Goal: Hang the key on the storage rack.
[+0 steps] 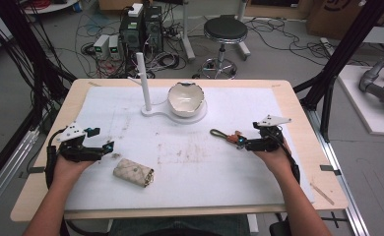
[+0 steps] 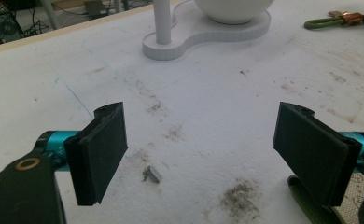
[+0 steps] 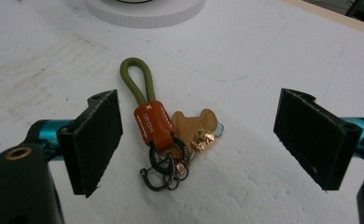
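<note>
On the stained white worktop [image 1: 259, 177], the olive-green cord keyring with orange tab [image 3: 153, 122] lay mid-frame between the right gripper's [image 3: 196, 140] wide-apart jaws, best clamped squarely on the tab, while the left gripper [image 2: 201, 149] hovered agape.

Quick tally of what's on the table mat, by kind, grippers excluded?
Bowl: 1
White stand with post: 1
Keychain: 1
Beige pouch: 1
Total: 4
</note>
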A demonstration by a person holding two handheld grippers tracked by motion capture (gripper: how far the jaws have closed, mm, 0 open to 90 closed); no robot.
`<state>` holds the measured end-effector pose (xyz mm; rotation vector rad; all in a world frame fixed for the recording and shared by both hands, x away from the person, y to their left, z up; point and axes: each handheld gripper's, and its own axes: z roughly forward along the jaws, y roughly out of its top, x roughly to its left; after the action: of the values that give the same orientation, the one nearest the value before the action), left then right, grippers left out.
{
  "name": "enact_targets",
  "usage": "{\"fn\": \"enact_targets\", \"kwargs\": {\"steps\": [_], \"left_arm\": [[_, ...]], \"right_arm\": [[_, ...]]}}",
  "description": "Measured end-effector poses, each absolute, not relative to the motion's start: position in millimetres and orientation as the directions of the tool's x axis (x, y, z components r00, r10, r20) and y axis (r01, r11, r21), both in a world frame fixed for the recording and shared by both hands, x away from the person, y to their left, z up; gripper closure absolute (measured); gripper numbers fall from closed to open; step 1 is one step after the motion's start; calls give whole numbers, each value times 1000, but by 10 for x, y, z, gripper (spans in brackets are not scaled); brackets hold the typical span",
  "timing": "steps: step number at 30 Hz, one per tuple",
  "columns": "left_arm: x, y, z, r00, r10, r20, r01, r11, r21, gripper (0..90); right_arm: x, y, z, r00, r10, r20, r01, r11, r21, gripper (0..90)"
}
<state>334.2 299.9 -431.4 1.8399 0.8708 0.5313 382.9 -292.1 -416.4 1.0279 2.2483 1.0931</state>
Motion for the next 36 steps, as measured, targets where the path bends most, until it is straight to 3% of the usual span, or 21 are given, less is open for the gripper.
{"fn": "enact_targets", "kwargs": {"steps": [18, 29, 36], "left_arm": [[3347, 2983, -4331, 649, 761, -19, 333, -261, 906, 175], [3357, 2972, -4345, 653, 757, -14, 336, -273, 901, 175], [3359, 2972, -4345, 653, 757, -15, 336, -272, 902, 175]], "right_arm": [[4051, -2585, -4293, -713, 696, -85, 433, 532, 728, 154], [4090, -2470, -4464, -742, 664, -97, 469, 616, 633, 170], [4070, -2482, -4437, -757, 646, -99, 454, 629, 631, 314]]}}
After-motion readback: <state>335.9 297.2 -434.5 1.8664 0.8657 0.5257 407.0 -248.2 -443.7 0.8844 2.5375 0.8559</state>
